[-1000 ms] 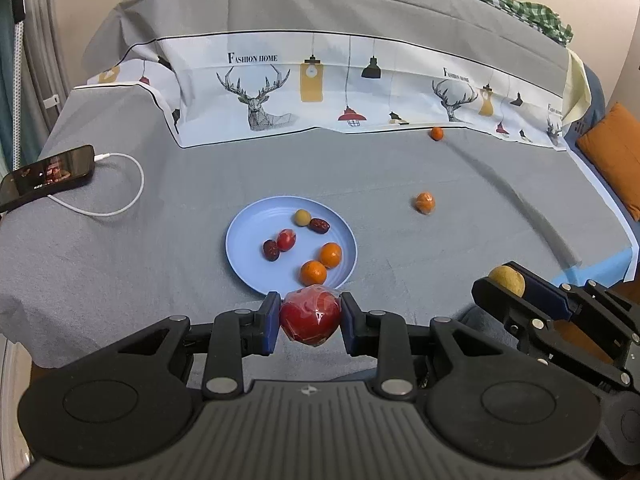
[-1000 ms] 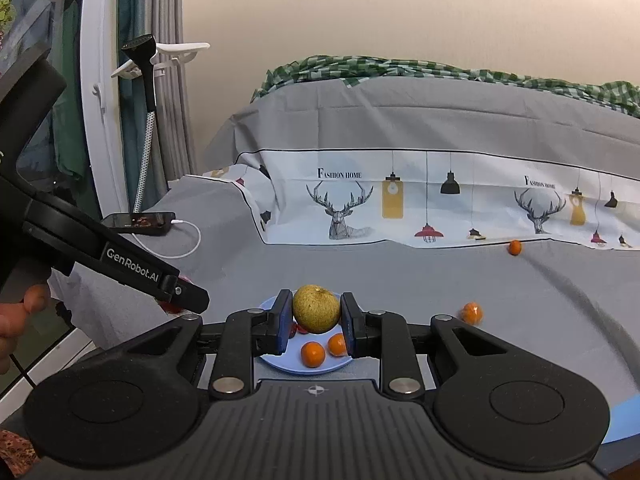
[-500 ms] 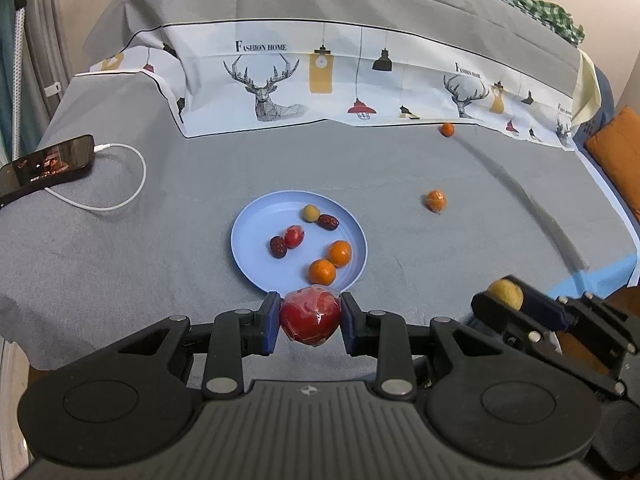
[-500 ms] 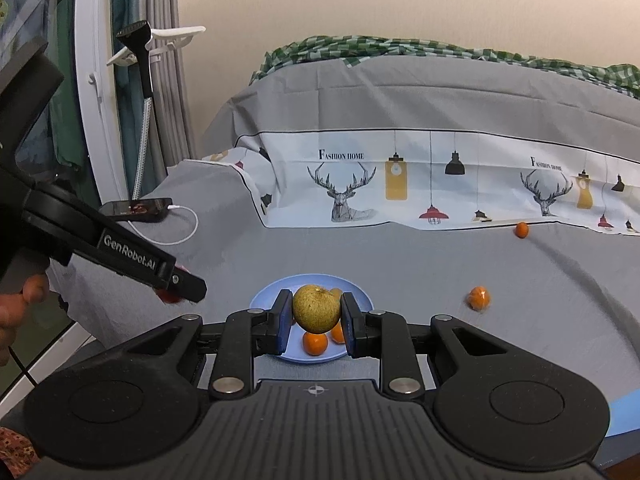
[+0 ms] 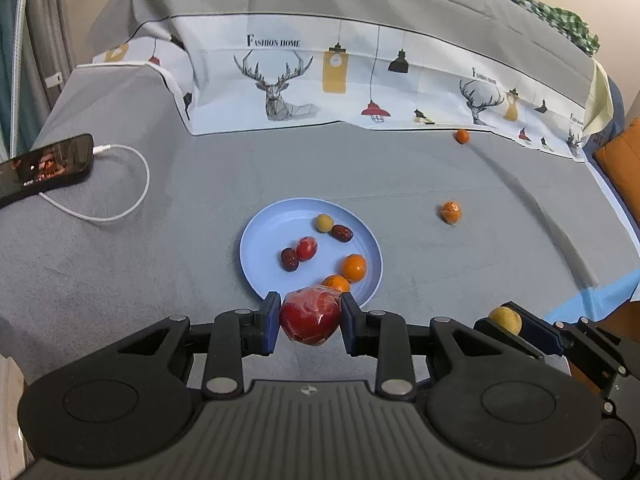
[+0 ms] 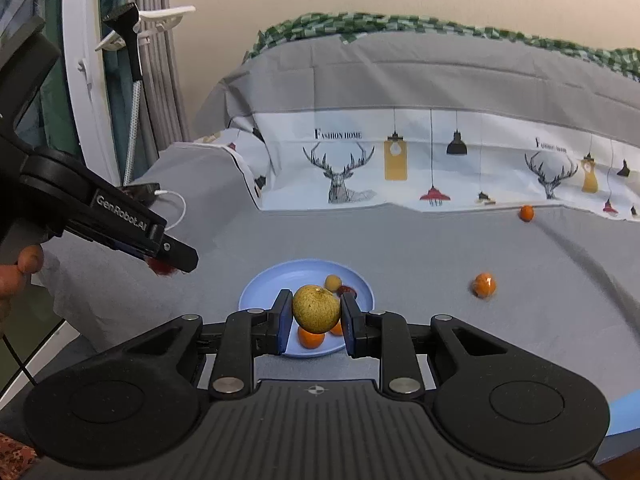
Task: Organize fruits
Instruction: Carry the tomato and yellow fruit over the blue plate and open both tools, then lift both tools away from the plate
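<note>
My left gripper (image 5: 310, 322) is shut on a red apple (image 5: 310, 314) wrapped in clear film, held over the near rim of a pale blue plate (image 5: 264, 240). The plate carries two oranges (image 5: 354, 267), a small red fruit (image 5: 306, 248), two dark dates and a small yellow fruit (image 5: 324, 223). My right gripper (image 6: 316, 314) is shut on a yellow-green pear (image 6: 316, 308), above the plate (image 6: 256, 292) near its front. That pear (image 5: 505, 319) also shows at the lower right of the left wrist view. Two loose oranges (image 5: 451, 212) (image 5: 462, 136) lie on the grey bedsheet.
A phone (image 5: 44, 166) on a white charging cable (image 5: 120, 208) lies at the left of the bed. A folded quilt with a deer print (image 5: 340, 88) rises behind. An orange cushion (image 5: 620, 168) sits at the right edge. A hand (image 6: 16, 272) holds the left gripper's handle.
Both grippers have moved forward and a little down toward the plate, which now looks larger and closer. Each still holds its fruit.
</note>
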The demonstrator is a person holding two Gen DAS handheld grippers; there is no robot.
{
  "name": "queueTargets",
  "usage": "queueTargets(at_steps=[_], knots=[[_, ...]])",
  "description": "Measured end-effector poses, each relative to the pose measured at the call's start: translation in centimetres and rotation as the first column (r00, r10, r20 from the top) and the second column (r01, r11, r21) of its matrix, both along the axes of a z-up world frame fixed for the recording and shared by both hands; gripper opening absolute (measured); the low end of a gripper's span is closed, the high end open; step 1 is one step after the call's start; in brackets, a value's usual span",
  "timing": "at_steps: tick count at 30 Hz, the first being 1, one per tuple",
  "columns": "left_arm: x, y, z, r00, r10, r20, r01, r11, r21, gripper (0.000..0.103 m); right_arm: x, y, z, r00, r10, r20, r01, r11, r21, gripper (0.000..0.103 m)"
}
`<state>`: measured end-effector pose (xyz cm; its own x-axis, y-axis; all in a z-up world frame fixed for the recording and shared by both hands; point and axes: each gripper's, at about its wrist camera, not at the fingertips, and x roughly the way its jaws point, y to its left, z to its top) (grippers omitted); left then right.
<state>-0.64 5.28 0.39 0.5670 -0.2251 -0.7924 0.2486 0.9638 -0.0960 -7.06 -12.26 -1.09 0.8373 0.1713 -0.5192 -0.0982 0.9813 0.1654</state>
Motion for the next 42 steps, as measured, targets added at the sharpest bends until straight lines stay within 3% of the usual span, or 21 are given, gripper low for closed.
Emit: queueTargets(at_steps=[10,16,28,36,37,38,39,41,42], knots=[[4.3,-0.1,-2.4,1.000,0.022,-0.022,-0.022,1.000,0.010,0.034,3.9,0.9,-1.6,0.999,0.030,-0.041,-0.030,1.000,-0.005,0.027],[8.0,-0.6,-5.2,0.998,0.014,-0.065,-0.013,1.000,0.010,0.034,7.9,1.8,-4.7,0.992,0.046,-0.114,-0.049,0.998,-0.026,0.027],[14.5,-1.5,-11.4,0.991,0.010,-0.137,0.002,0.996,0.093,0.034,15.8,2.3,-10.6,0.977,0.044,-0.209,-0.057,0.997,-0.059,0.027],[17.3,-2.7,-13.4,0.988,0.000,-0.156,0.020,0.992,0.126,0.035,18.9,2.3,-11.7,0.976,0.055,-0.209,-0.079,0.991,-0.107,0.027],[17.6,-2.7,-13.4,0.988,-0.002,-0.153,0.022,0.992,0.125,0.037,19.3,2.3,-11.8,0.976,0.058,-0.212,-0.082,0.991,-0.106,0.027],[17.8,-2.8,-13.4,0.989,-0.006,-0.145,0.024,0.992,0.121,0.054,19.7,2.3,-12.0,0.973,0.069,-0.220,-0.093,0.991,-0.101,0.027],[18.0,-2.8,-13.4,0.991,-0.008,-0.137,0.024,0.993,0.119,0.082,20.1,2.3,-12.1,0.970,0.080,-0.231,-0.105,0.990,-0.099,0.029],[17.8,-2.5,-12.8,0.994,0.019,-0.106,-0.006,0.993,0.115,0.103,20.4,2.4,-12.2,0.967,0.086,-0.239,-0.113,0.988,-0.102,0.060],[17.5,-2.2,-12.4,0.996,0.030,-0.081,-0.021,0.995,0.102,0.103,20.2,2.4,-12.0,0.967,0.093,-0.238,-0.120,0.988,-0.100,0.065]])
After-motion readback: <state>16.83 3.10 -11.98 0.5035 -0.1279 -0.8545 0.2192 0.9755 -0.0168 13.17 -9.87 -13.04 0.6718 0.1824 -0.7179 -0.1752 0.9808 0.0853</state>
